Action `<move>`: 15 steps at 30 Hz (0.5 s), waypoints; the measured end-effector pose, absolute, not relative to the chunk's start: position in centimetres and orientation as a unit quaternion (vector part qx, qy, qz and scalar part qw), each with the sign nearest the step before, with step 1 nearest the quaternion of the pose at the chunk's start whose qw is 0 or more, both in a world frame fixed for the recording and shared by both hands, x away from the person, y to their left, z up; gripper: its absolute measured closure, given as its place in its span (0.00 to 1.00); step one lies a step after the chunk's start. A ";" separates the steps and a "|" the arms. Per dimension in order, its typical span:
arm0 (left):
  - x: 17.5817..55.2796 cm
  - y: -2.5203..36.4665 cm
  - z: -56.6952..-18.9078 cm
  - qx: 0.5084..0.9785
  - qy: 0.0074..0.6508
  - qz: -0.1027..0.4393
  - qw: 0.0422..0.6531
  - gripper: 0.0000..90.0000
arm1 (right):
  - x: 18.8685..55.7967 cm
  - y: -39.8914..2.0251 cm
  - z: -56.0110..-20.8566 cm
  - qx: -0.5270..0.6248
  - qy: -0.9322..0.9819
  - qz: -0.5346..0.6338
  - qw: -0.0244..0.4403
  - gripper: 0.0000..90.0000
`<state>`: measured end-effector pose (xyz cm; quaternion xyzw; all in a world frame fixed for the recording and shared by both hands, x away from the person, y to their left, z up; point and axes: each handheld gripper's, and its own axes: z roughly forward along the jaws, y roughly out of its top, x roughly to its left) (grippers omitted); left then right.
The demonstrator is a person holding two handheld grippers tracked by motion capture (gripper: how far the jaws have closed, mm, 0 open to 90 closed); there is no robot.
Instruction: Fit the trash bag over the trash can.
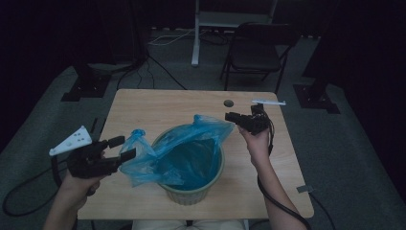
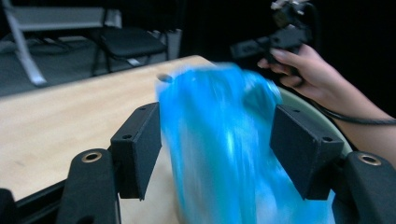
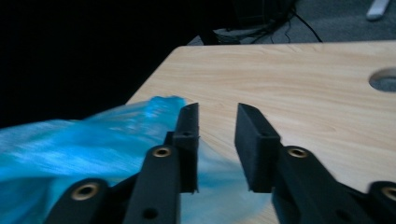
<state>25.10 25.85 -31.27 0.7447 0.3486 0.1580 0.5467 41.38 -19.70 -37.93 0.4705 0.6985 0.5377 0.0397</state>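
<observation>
A pale green bin point(image 1: 194, 189) stood near the front edge of the wooden table point(image 1: 158, 108), lined with a blue plastic bag point(image 1: 191, 153) whose loose top spilled out over the rim to the left and to the far right.

The left gripper point(image 1: 125, 147) was held at the near left of the table, beside the bin, and pointed right at the bag's left flap. Its jaws stood wide apart. In the left gripper view the blue plastic point(image 2: 224, 140) hung blurred between the two jaws without either pad pressing on it, so nothing was held there.

The right gripper point(image 1: 229, 117) was held over the far right part of the table, pointing left toward the raised far corner of the bag. Its jaws stood a moderate gap apart. In the right gripper view the bare tabletop point(image 3: 289, 79) showed through that gap, and the bag point(image 3: 93, 140) lay just left of and below the left jaw, not gripped.

A round hole point(image 1: 229, 103) in the tabletop lay just beyond the right gripper.
</observation>
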 end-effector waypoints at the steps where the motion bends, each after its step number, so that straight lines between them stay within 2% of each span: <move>1: 25.3 25.3 -30.4 0.749 0.342 0.166 0.542 0.37 | 41.3 -19.6 -37.6 0.467 0.699 0.540 0.040 0.73; 2: 25.5 24.9 -29.9 0.753 0.336 0.170 0.540 0.34 | 41.1 -19.3 -37.2 0.462 0.701 0.542 0.039 0.71; 7: 28.0 21.3 -28.5 0.791 0.307 0.142 0.509 0.34 | 40.2 -18.5 -36.2 0.439 0.704 0.557 0.028 0.70; 11: 30.8 17.9 -30.1 0.837 0.297 0.137 0.439 0.34 | 39.5 -17.5 -36.0 0.420 0.712 0.563 0.015 0.70; 15: 32.7 16.5 -31.7 0.850 0.306 0.129 0.410 0.37 | 38.9 -17.2 -36.1 0.411 0.719 0.560 0.013 0.70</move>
